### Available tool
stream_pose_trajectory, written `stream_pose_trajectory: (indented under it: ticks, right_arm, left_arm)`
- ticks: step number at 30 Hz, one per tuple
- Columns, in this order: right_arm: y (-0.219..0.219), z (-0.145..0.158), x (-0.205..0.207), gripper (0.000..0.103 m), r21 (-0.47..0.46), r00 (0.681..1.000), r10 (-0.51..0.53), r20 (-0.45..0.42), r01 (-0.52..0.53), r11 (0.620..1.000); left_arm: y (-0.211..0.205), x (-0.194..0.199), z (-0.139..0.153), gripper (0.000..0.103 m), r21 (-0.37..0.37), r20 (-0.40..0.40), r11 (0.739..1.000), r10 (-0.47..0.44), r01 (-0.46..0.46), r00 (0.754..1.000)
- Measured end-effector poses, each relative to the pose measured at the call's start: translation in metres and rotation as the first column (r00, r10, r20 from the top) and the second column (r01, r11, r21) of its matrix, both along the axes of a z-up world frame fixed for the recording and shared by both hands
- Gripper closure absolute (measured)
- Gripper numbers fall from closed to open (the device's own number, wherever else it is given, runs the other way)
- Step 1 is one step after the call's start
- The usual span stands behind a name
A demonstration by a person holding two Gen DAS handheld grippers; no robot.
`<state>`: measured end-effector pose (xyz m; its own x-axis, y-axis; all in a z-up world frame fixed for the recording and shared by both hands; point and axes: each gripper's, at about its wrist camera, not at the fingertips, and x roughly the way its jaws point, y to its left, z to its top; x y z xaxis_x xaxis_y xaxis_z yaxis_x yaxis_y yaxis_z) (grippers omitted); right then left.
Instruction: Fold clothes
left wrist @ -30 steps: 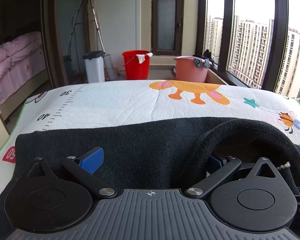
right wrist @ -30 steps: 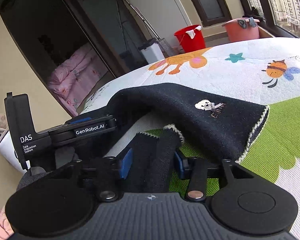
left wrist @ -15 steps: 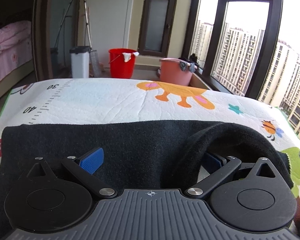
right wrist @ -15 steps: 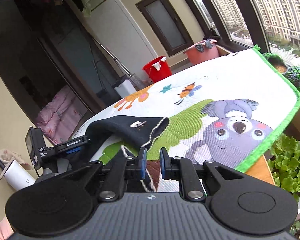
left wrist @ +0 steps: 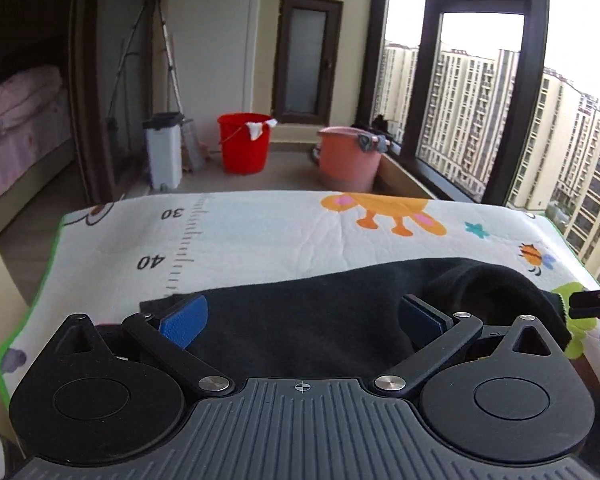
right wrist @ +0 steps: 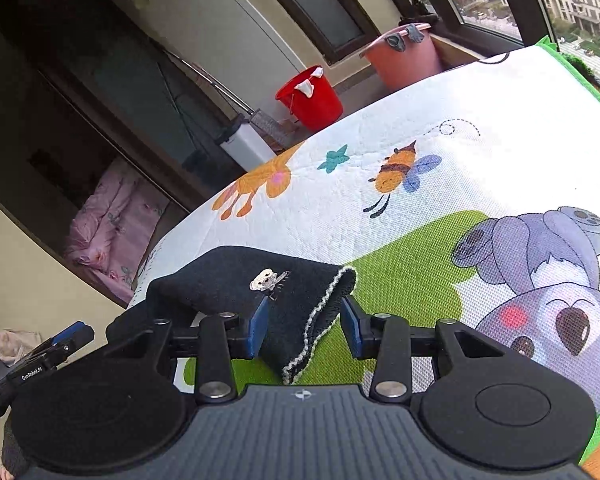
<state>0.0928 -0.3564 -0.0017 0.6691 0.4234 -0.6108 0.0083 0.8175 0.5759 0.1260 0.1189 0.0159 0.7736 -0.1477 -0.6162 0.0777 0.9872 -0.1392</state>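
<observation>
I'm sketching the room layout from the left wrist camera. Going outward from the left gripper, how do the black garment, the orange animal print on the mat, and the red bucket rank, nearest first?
From the left gripper:
1. Black garment, lying between its open fingers.
2. Orange animal print, right of centre at the mat's far edge.
3. Red bucket, on the floor beyond the mat.

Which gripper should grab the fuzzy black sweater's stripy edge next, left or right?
Probably the right gripper: the black sweater's white-trimmed edge lies between its opening jaws. The left gripper is open over the plain middle, away from that edge.
</observation>
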Motion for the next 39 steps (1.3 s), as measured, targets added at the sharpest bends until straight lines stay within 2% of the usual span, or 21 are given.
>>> stream_pose_trajectory:
  ticks: [1,2,3,4,6,7,8,10,12,14,16,17,19,22,27,30,32,33,34,35,39]
  right_arm:
    - [0.006,-0.008,0.009,0.064,0.000,1.000,0.001,-0.022,-0.001,1.000]
    - [0.012,-0.008,0.013,0.064,-0.017,1.000,0.012,-0.008,-0.012,1.000]
    - [0.017,-0.007,0.017,0.071,-0.038,1.000,0.025,0.011,-0.025,0.999]
    - [0.024,-0.003,0.020,0.095,-0.103,0.998,0.048,0.036,-0.044,0.994]
    - [0.041,0.009,0.025,0.095,-0.281,0.989,0.105,0.105,-0.071,0.957]
    - [0.051,0.018,0.025,0.095,-0.402,0.977,0.139,0.162,-0.063,0.913]
    - [0.061,0.026,0.025,0.095,-0.523,0.958,0.176,0.226,-0.033,0.852]
    - [0.077,0.036,0.026,0.091,-0.708,0.920,0.250,0.303,0.042,0.705]
    - [0.074,0.045,0.028,0.081,-0.749,0.921,0.240,0.306,0.077,0.659]
    - [0.059,0.052,0.025,0.078,-0.699,0.937,0.172,0.304,0.096,0.708]
    - [0.039,0.058,0.006,0.074,-0.592,0.952,0.123,0.280,0.070,0.803]
    - [0.032,0.059,-0.003,0.073,-0.543,0.958,0.112,0.263,0.051,0.838]
    - [0.016,0.055,-0.035,0.063,-0.418,0.972,0.115,0.204,-0.020,0.908]
    - [0.008,0.048,-0.081,0.053,-0.329,0.979,0.143,0.147,-0.088,0.940]
    - [0.022,0.031,-0.136,0.050,-0.265,0.972,0.210,0.101,-0.177,0.948]
    - [0.043,0.011,-0.155,0.050,-0.302,0.966,0.254,0.055,-0.226,0.926]
    - [0.056,0.003,-0.164,0.049,-0.320,0.961,0.264,0.084,-0.225,0.920]
    - [0.062,0.004,-0.167,0.058,-0.340,0.956,0.281,0.088,-0.236,0.910]
    - [0.069,0.004,-0.169,0.084,-0.371,0.950,0.299,0.093,-0.245,0.896]
    - [0.076,0.004,-0.170,0.088,-0.403,0.943,0.317,0.100,-0.253,0.879]
    - [0.084,0.009,-0.165,0.090,-0.519,0.926,0.358,0.123,-0.247,0.819]
  left_arm:
    - [0.018,0.008,-0.006,0.000,-0.035,-0.046,0.998,0.060,-0.061,0.997]
    - [0.033,0.014,-0.012,0.000,-0.062,-0.078,0.993,0.098,-0.103,0.992]
    - [0.043,0.017,-0.016,0.000,-0.081,-0.099,0.988,0.124,-0.132,0.987]
    - [0.051,0.020,-0.020,0.000,-0.099,-0.115,0.983,0.144,-0.156,0.983]
    - [0.057,0.020,-0.022,0.000,-0.139,-0.113,0.978,0.139,-0.155,0.984]
    - [0.057,0.019,-0.020,0.000,-0.148,-0.099,0.979,0.124,-0.138,0.987]
    - [0.055,0.017,-0.017,0.000,-0.143,-0.083,0.982,0.111,-0.122,0.990]
    - [0.048,0.012,-0.014,0.000,-0.121,-0.062,0.988,0.087,-0.094,0.994]
    - [0.043,0.007,-0.013,0.000,-0.110,-0.076,0.992,0.060,-0.069,0.995]
    - [0.040,-0.003,-0.015,0.000,-0.097,-0.102,0.994,0.036,-0.046,0.994]
    - [0.040,-0.017,-0.018,0.000,-0.086,-0.109,0.996,0.020,-0.029,0.994]
    - [0.040,-0.024,-0.019,0.000,-0.080,-0.111,0.997,0.012,-0.021,0.994]
    - [0.042,-0.040,-0.021,0.000,-0.081,-0.112,0.997,-0.012,0.003,0.994]
    - [0.045,-0.065,-0.026,0.000,-0.078,-0.115,0.997,-0.028,0.019,0.993]
    - [0.051,-0.084,-0.034,0.000,-0.081,-0.111,0.997,-0.011,0.002,0.994]
    - [0.049,-0.088,-0.033,0.000,-0.082,-0.098,0.997,-0.009,0.001,0.995]
    - [0.044,-0.088,-0.033,0.000,-0.078,-0.095,0.997,-0.022,0.014,0.995]
    - [0.041,-0.088,-0.034,0.000,-0.076,-0.095,0.997,-0.027,0.020,0.995]
    - [0.039,-0.088,-0.034,0.000,-0.077,-0.094,0.997,-0.032,0.024,0.995]
    - [0.037,-0.089,-0.034,0.000,-0.080,-0.094,0.996,-0.036,0.028,0.995]
    - [0.031,-0.095,-0.035,0.000,-0.075,-0.087,0.997,-0.043,0.036,0.995]
